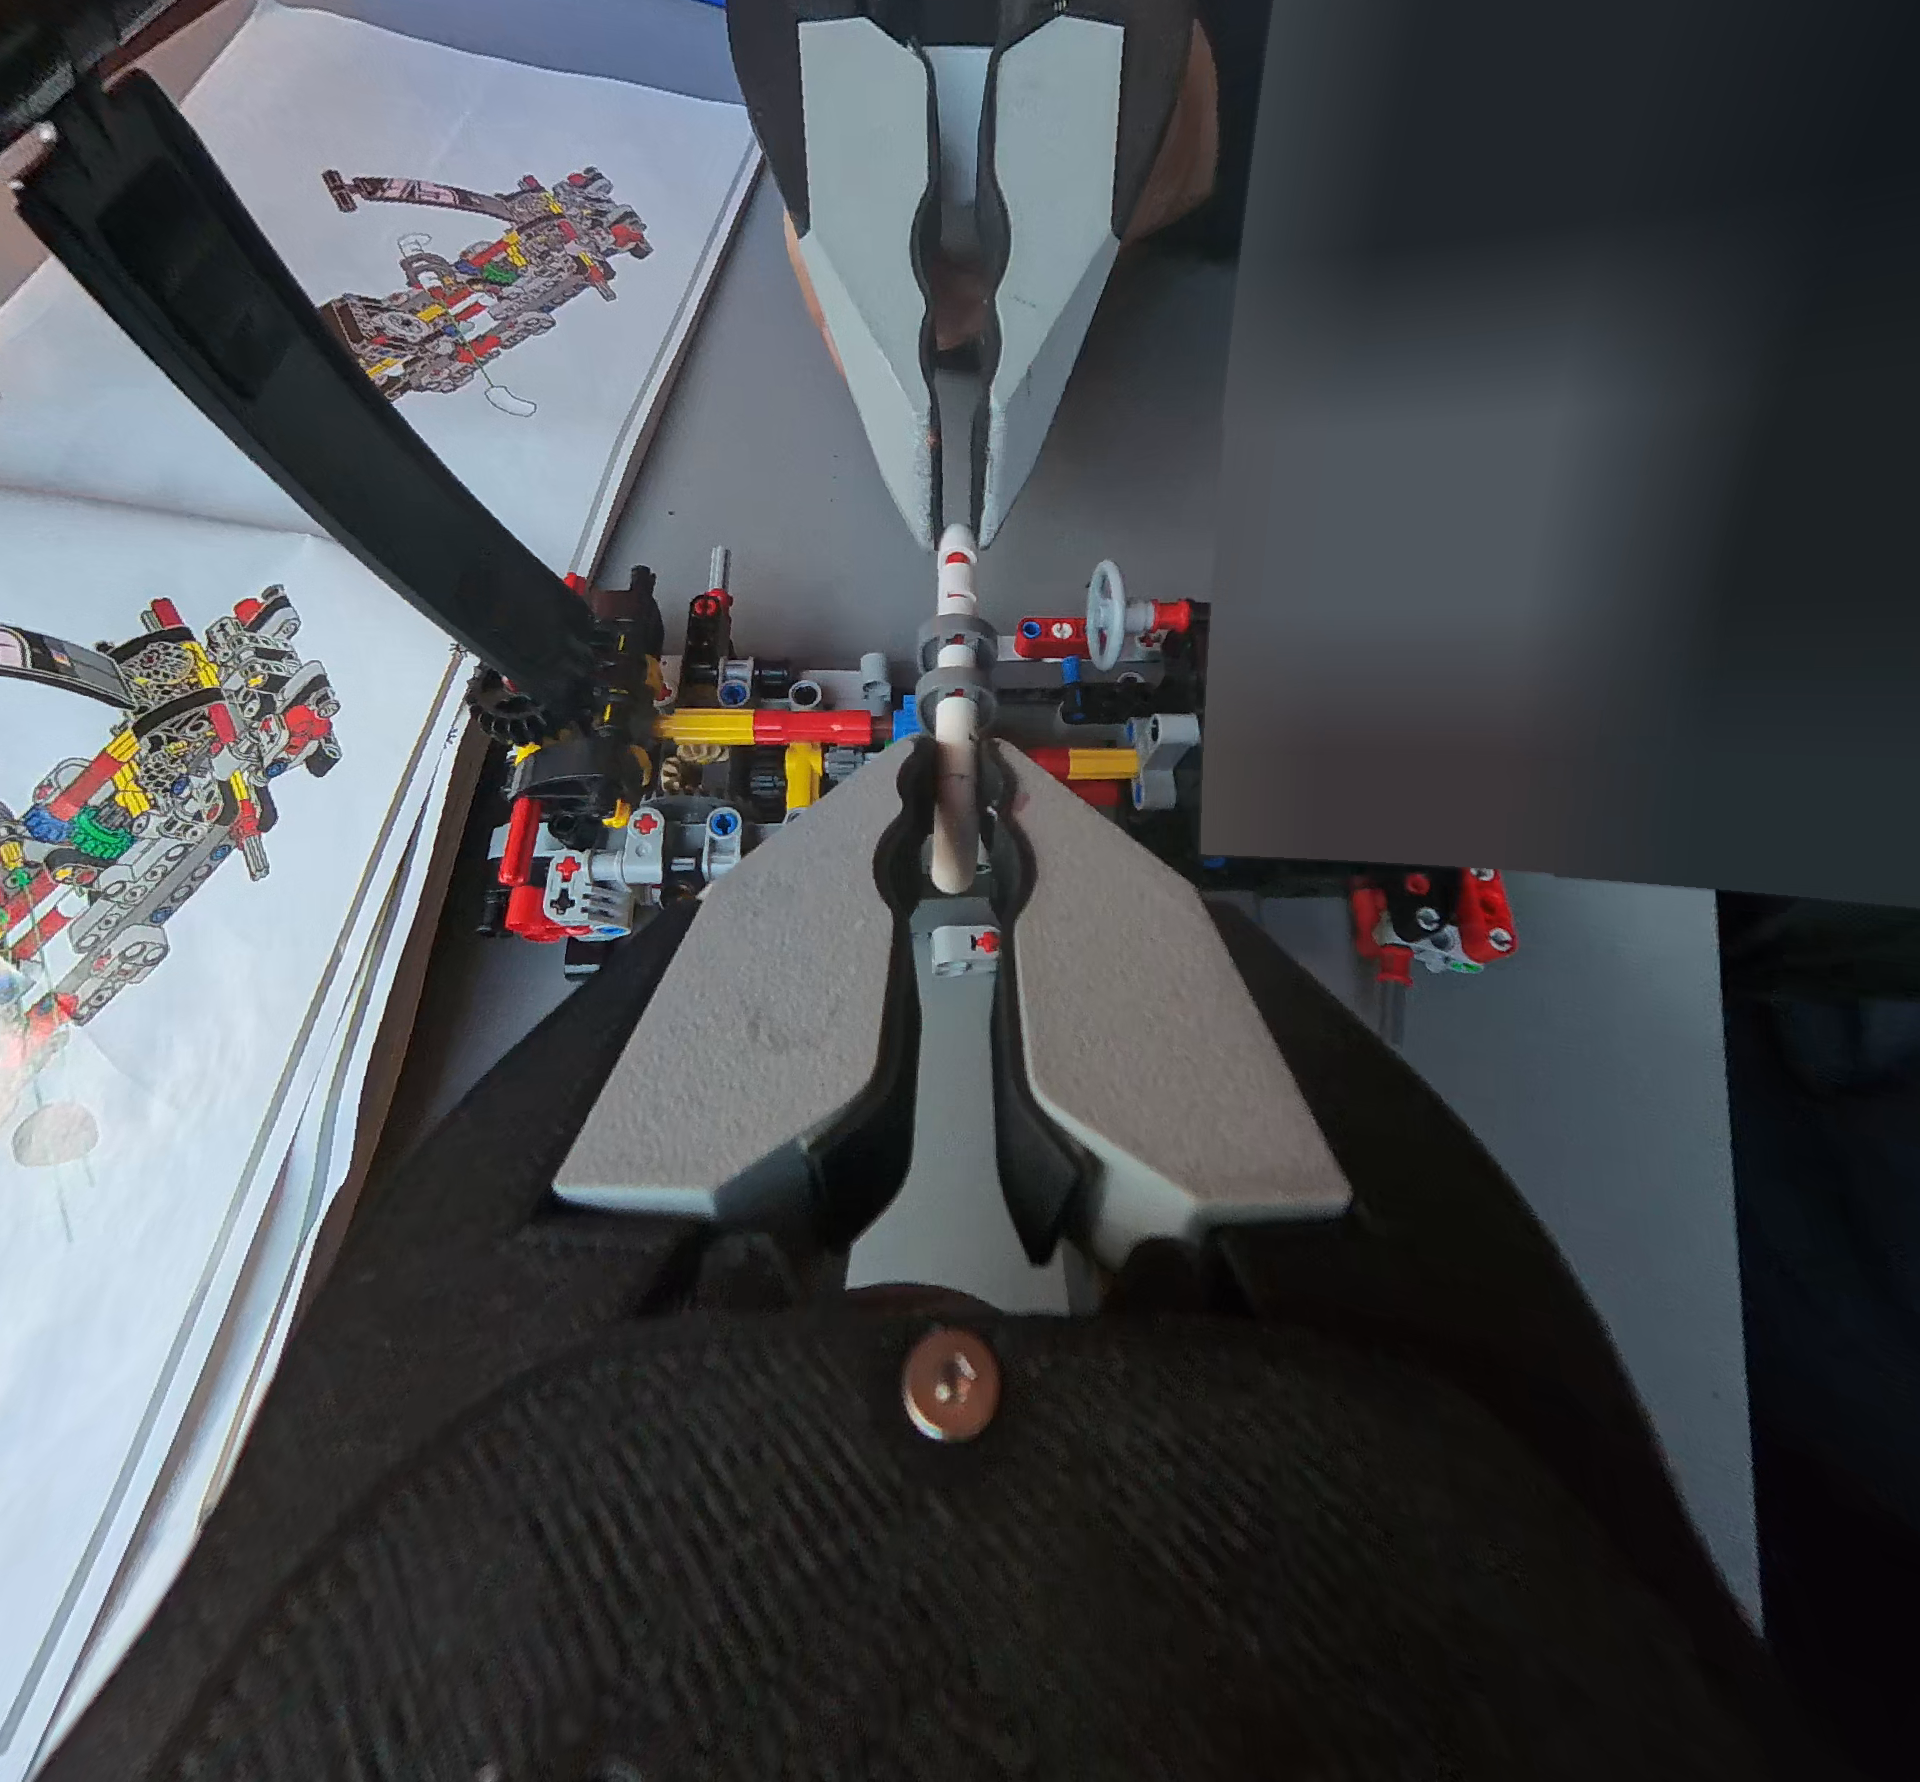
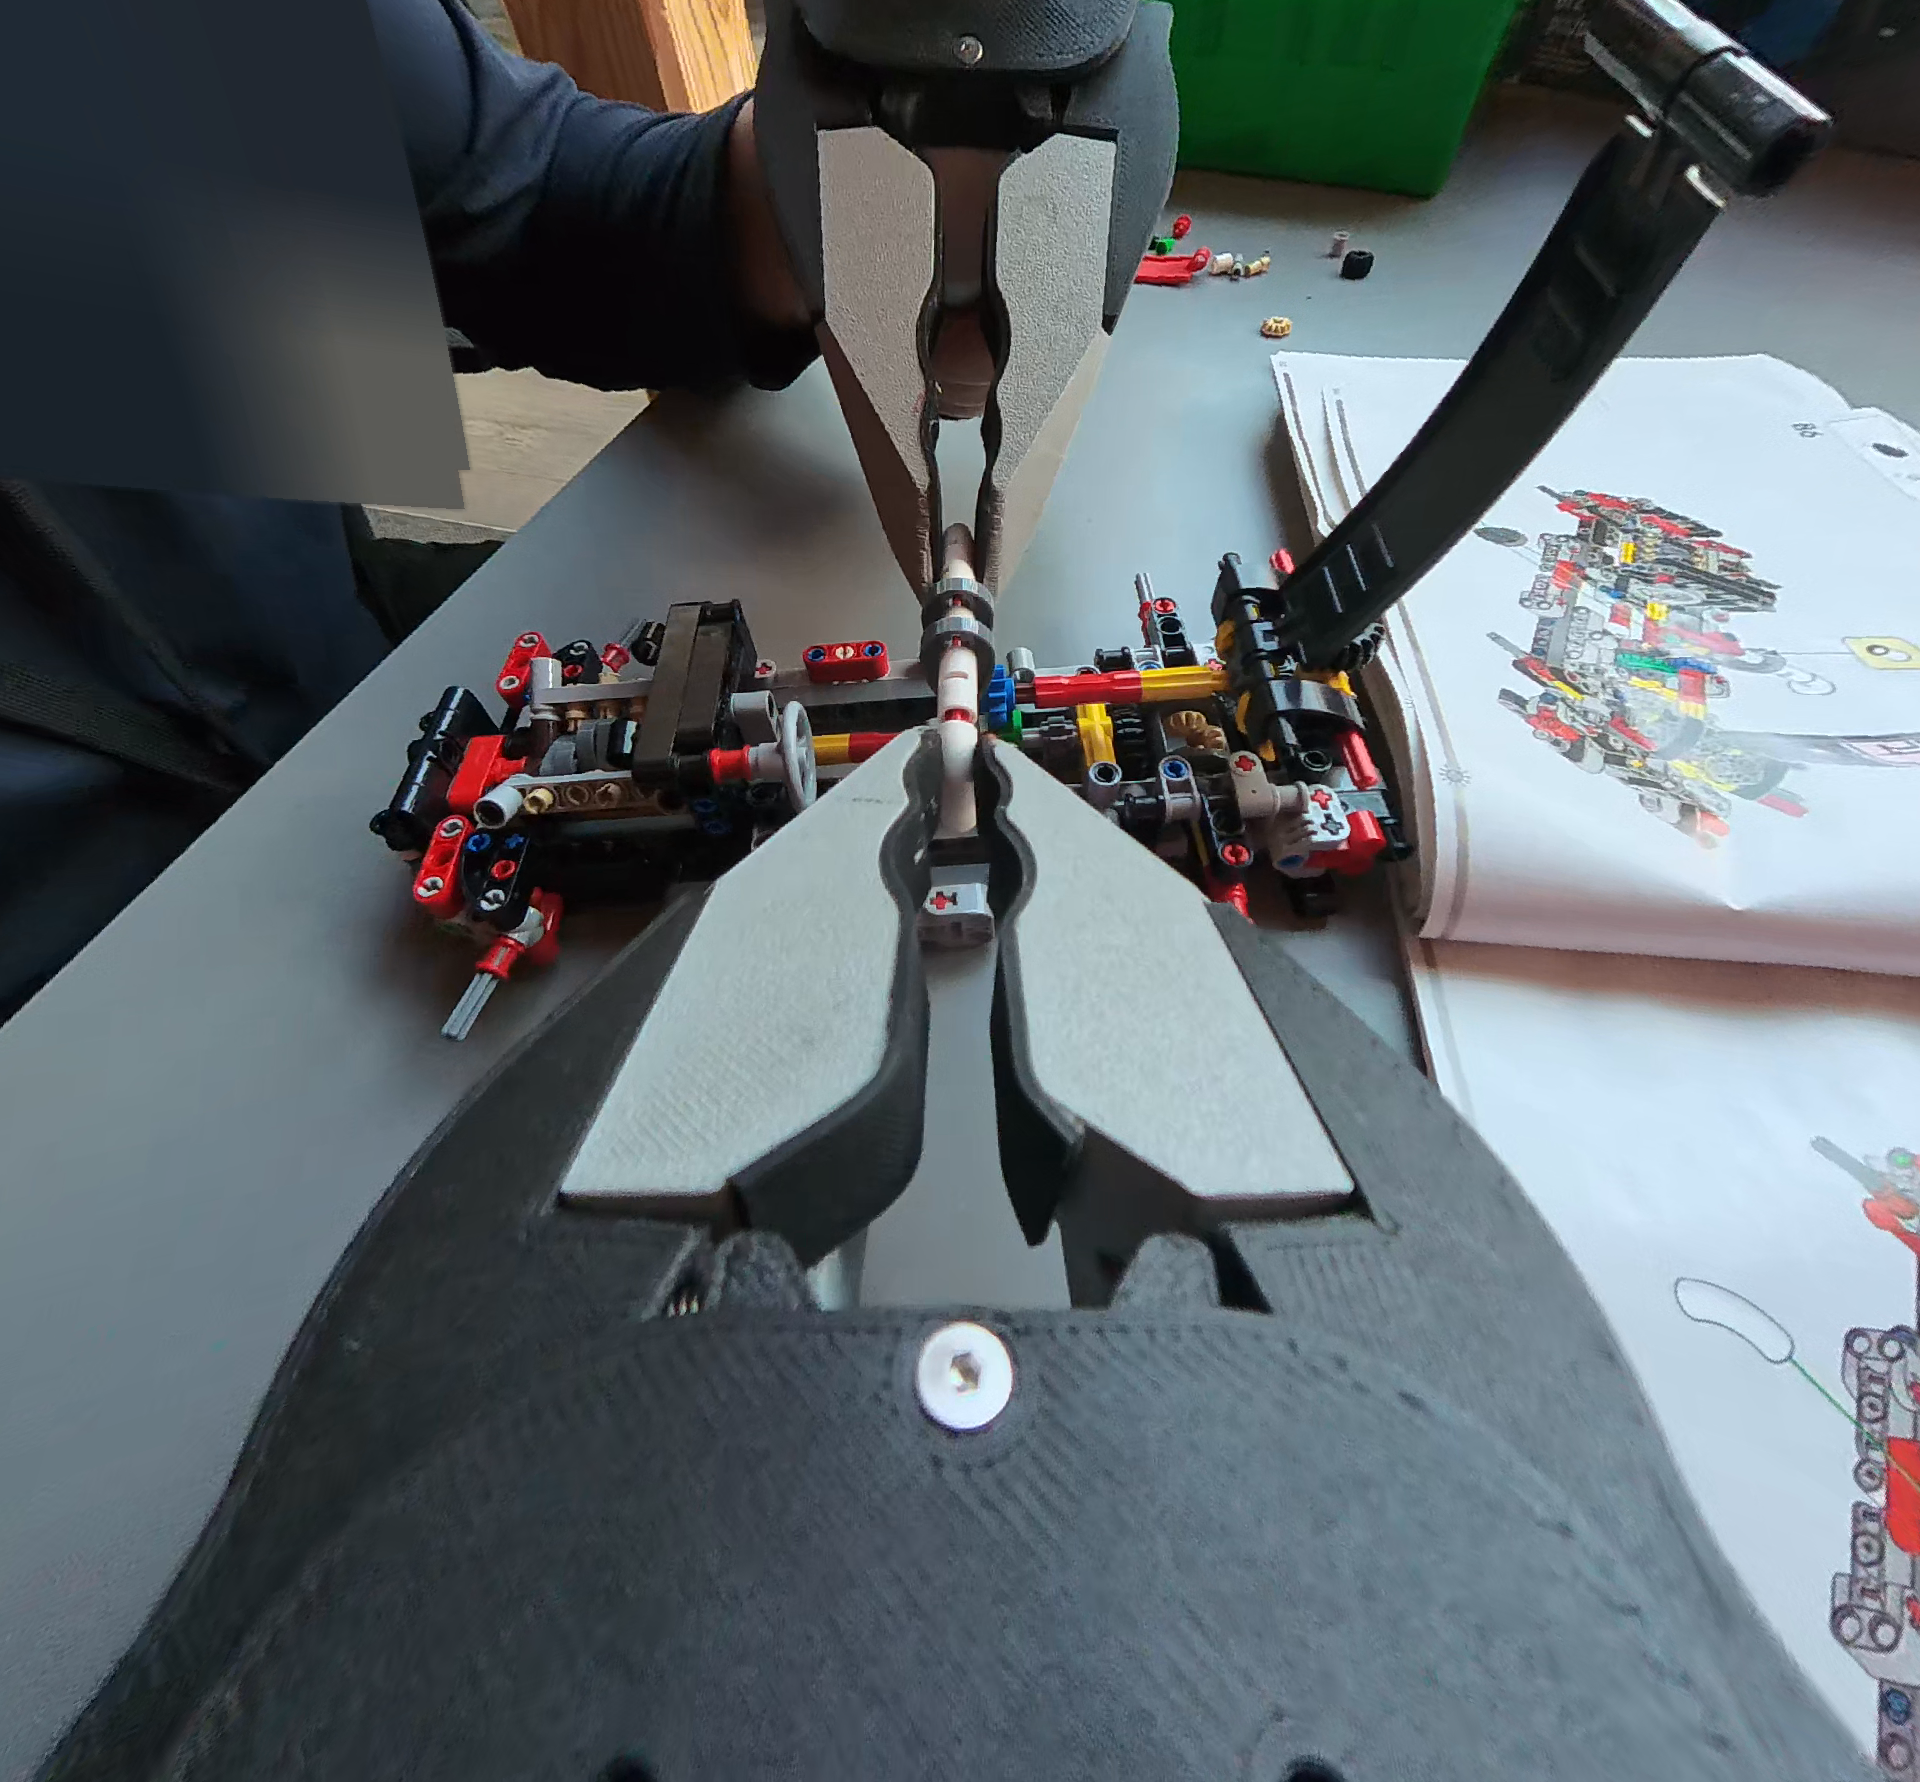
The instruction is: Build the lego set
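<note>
A white rod (image 1: 954, 589) with red bands and two grey rings (image 1: 952, 636) is held level above a many-coloured brick-built vehicle chassis (image 1: 727, 724) on the grey table (image 1: 790, 444). My left gripper (image 1: 954, 766) is shut on the rod's cream end. My right gripper (image 2: 956, 761) is shut on its white end. Each gripper shows in the other's view, facing it: the right gripper (image 1: 956, 532) at the top of the left wrist view, the left gripper (image 2: 961, 553) at the top of the right wrist view. The rod (image 2: 958, 683) spans both. A grey connector (image 2: 951, 906) sits under my right fingers.
A long black curved arm (image 2: 1507, 402) rises from the chassis's end over an open instruction booklet (image 2: 1662, 693). A green bin (image 2: 1320, 39) stands at the back, with loose small parts (image 2: 1226, 262) before it. A person's dark sleeve (image 2: 582, 226) is behind the left gripper. A small red sub-assembly (image 1: 1434, 922) lies apart. Some 5 cm of space lies between my two pairs of fingers.
</note>
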The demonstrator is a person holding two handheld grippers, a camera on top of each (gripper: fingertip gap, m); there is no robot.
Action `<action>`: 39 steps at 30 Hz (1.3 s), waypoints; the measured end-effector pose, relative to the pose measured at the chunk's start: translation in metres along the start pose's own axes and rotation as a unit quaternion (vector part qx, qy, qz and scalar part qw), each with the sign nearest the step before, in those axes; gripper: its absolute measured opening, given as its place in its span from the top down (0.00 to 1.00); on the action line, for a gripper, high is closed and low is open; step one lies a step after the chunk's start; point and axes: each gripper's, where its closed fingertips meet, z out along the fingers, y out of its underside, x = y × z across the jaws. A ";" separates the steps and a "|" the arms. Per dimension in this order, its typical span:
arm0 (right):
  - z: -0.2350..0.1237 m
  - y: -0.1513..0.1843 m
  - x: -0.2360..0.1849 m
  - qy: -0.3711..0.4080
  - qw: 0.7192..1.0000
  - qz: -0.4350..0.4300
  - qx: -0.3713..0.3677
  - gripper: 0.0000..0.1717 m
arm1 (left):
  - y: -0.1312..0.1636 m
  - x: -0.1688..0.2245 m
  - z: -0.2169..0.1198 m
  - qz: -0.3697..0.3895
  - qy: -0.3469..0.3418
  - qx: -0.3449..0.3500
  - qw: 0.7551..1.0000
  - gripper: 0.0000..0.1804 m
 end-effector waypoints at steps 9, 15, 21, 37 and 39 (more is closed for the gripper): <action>-0.007 -0.001 0.003 0.025 0.999 -0.038 -0.010 0.93 | 0.001 0.000 0.001 0.003 -0.001 0.000 1.000 0.97; -0.004 0.001 0.001 0.025 0.998 -0.049 -0.019 0.98 | 0.001 0.000 0.001 0.005 -0.003 -0.001 1.000 0.97; -0.004 0.002 0.001 0.027 0.998 -0.053 -0.022 0.98 | 0.001 0.000 0.001 0.004 -0.002 0.000 1.000 0.97; -0.002 0.003 0.002 0.032 0.997 -0.057 -0.037 0.98 | 0.001 0.000 0.001 0.000 -0.001 -0.002 1.000 0.97; -0.002 0.003 0.002 0.034 0.997 -0.061 -0.043 0.98 | 0.001 0.000 0.001 -0.004 0.003 -0.001 1.000 0.97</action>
